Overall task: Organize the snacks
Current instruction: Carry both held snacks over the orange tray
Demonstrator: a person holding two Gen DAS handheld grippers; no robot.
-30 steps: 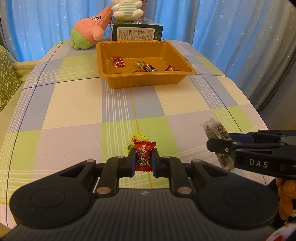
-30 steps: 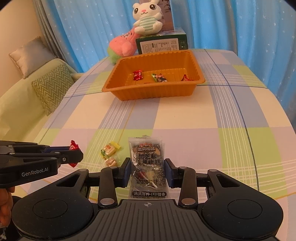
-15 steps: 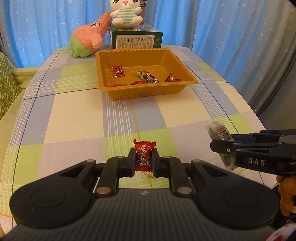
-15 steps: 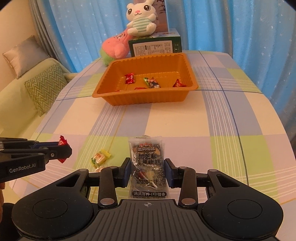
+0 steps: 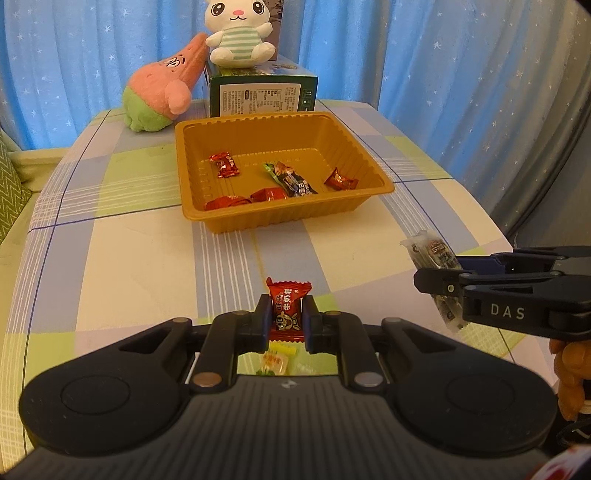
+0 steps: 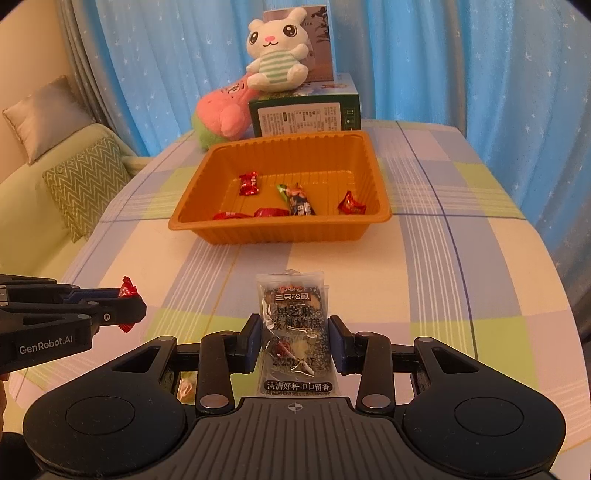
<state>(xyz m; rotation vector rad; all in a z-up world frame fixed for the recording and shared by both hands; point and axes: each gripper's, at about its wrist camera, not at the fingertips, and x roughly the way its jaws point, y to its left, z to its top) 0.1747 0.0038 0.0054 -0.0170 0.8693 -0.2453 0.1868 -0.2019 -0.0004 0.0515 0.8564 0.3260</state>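
Observation:
My left gripper (image 5: 286, 320) is shut on a red wrapped candy (image 5: 288, 308), held above the checked tablecloth. My right gripper (image 6: 293, 339) is shut on a clear packet of black sesame cake (image 6: 294, 332). Each gripper shows in the other's view: the right gripper (image 5: 424, 279) with its packet (image 5: 430, 253) at the right, the left gripper (image 6: 138, 308) with the red candy (image 6: 126, 289) at the left. Ahead stands an orange tray (image 5: 280, 218), also the tray (image 6: 280, 230), holding several wrapped candies (image 5: 288, 181). A yellow candy (image 5: 275, 360) lies on the cloth beneath my left gripper.
Behind the tray stand a green box (image 5: 260, 94) with a white plush rabbit (image 5: 240, 29) on top and a pink plush (image 5: 162, 94) beside it. Blue curtains hang behind the table. A sofa with a zigzag cushion (image 6: 85, 184) is at the left. The table edge curves close on the right.
Both grippers have moved forward toward the tray, each keeping its snack. The tray and plush toys look nearer. The loose yellow candy has slid under my left gripper.

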